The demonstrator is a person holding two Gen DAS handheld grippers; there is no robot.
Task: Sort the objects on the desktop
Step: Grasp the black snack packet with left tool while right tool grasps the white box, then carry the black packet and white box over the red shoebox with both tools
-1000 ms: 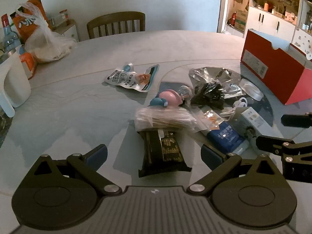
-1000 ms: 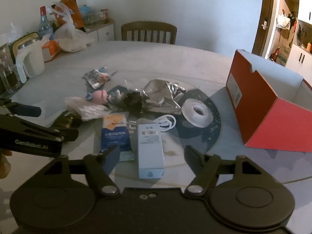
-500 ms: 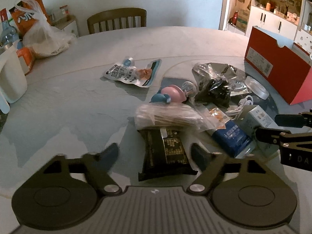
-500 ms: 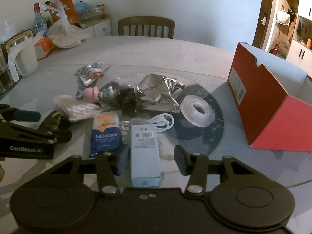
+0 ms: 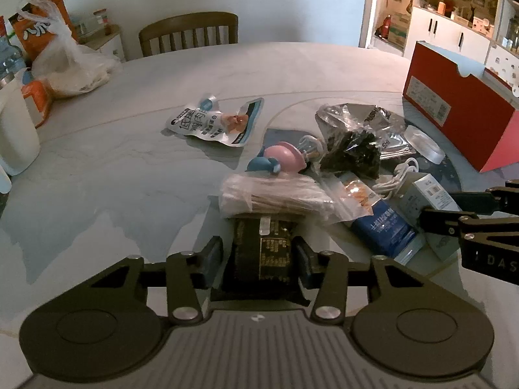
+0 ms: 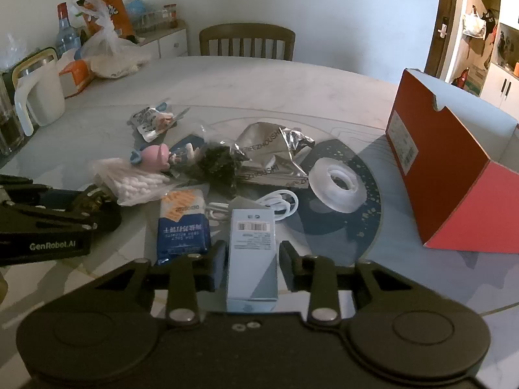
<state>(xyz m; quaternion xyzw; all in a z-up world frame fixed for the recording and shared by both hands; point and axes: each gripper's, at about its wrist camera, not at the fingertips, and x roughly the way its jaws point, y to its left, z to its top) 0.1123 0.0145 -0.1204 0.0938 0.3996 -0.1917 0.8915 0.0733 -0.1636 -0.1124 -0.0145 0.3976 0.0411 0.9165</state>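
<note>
A heap of small objects lies on the pale round table [image 5: 129, 168]. My left gripper [image 5: 258, 257] is shut on a dark flat snack packet [image 5: 262, 253], whose far end sits under a clear bag of cotton swabs [image 5: 272, 194]. In the right wrist view my right gripper [image 6: 252, 261] is shut on an upright-lying pale blue carton [image 6: 252, 246] with a barcode. A blue tissue pack [image 6: 183, 227] lies just left of the carton. Behind them rest a white cable [image 6: 279, 201] and a clear tape roll [image 6: 337, 183].
An open red shoe box [image 6: 438, 162] stands at the right. A crumpled silver foil bag [image 6: 272, 155], a pink and blue toy [image 5: 282, 160] and a printed pouch [image 5: 217, 123] lie further back. A white jug [image 6: 42, 94], plastic bags and a chair [image 6: 246, 42] are at the far side.
Both grippers moved forward and down and went from wide open to shut: the left onto the dark packet, the right onto the pale blue carton.
</note>
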